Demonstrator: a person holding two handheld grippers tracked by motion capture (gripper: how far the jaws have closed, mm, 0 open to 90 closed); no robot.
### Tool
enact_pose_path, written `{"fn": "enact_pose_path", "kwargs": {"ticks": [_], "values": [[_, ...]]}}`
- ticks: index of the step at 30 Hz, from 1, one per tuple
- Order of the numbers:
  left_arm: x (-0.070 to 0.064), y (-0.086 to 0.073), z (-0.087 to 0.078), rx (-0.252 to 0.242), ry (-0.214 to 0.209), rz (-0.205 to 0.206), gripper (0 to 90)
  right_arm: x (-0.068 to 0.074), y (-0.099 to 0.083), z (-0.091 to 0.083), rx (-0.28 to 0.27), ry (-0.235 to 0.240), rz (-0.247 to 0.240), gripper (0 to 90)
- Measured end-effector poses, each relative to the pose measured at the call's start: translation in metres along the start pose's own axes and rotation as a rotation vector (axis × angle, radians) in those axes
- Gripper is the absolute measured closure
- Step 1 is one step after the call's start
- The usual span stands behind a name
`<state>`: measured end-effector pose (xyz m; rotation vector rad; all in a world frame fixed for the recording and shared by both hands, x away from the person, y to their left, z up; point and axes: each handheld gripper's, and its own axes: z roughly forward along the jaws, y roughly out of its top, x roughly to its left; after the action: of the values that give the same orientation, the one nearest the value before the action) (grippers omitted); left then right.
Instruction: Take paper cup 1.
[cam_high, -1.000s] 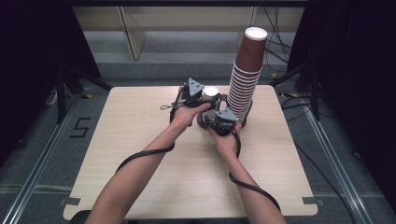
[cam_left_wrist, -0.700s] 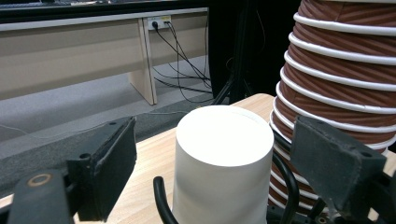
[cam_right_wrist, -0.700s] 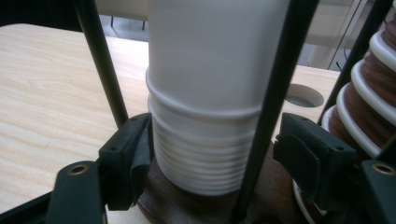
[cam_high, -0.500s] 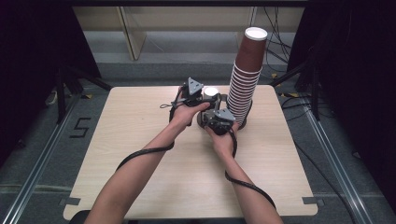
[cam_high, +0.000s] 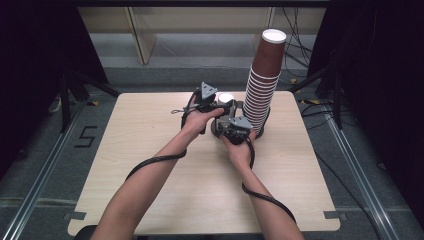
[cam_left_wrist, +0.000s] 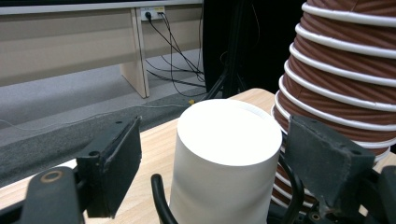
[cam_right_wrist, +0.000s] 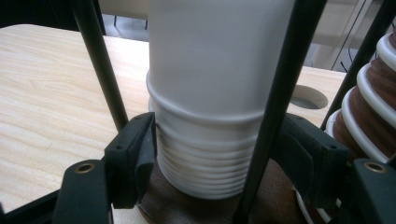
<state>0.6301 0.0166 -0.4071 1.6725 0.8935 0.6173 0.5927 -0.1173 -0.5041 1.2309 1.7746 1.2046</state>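
White cups: I see a short stack of upside-down white paper cups (cam_left_wrist: 224, 158), flat base uppermost, standing between my two claws near the far middle of the light wooden worktop (cam_high: 150, 150). In the right claw's view its ribbed rims (cam_right_wrist: 205, 172) are nested low down over what looks like a brown piece at the bottom.

Left claw: my left claw (cam_left_wrist: 229, 163) is wide open around the upper part of the white stack. One jaw stands clear to the side; the other sits just beside the cup wall, and I cannot tell if it touches. It has hold of nothing.

Right claw: my right claw (cam_right_wrist: 215, 163) straddles the ribbed lower rims of the same stack, one jaw on each side and very close. I cannot tell whether the jaws are pressing on it. Black cables (cam_right_wrist: 275, 107) cross in front of the cups.

Brown cups: a tall leaning tower of upside-down brown paper cups with white rims (cam_high: 262, 85) stands just to the right of both claws, close behind the left claw's right jaw (cam_left_wrist: 345, 65).

Hands: both of my hands (cam_high: 200, 120) meet at the stack, forearms reaching over the near worktop.
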Motion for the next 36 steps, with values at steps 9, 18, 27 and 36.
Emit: {"fn": "enact_pose_path", "kwargs": {"ticks": [9,18,27,36], "values": [[-0.006,0.001,0.006,0.020,-0.020,0.032,21.4,0.000,0.000,0.000,-0.003,-0.003,-0.006,31.4],[-0.008,0.000,0.012,0.046,-0.004,0.041,29.2,0.000,0.000,0.000,-0.002,-0.003,-0.003,31.5],[-0.008,-0.001,0.014,0.062,0.000,0.050,33.5,0.000,0.000,-0.002,0.014,0.004,0.003,32.0],[-0.011,0.018,-0.002,-0.007,-0.002,0.068,33.8,0.000,-0.001,-0.004,0.014,0.002,0.011,30.9]]}}
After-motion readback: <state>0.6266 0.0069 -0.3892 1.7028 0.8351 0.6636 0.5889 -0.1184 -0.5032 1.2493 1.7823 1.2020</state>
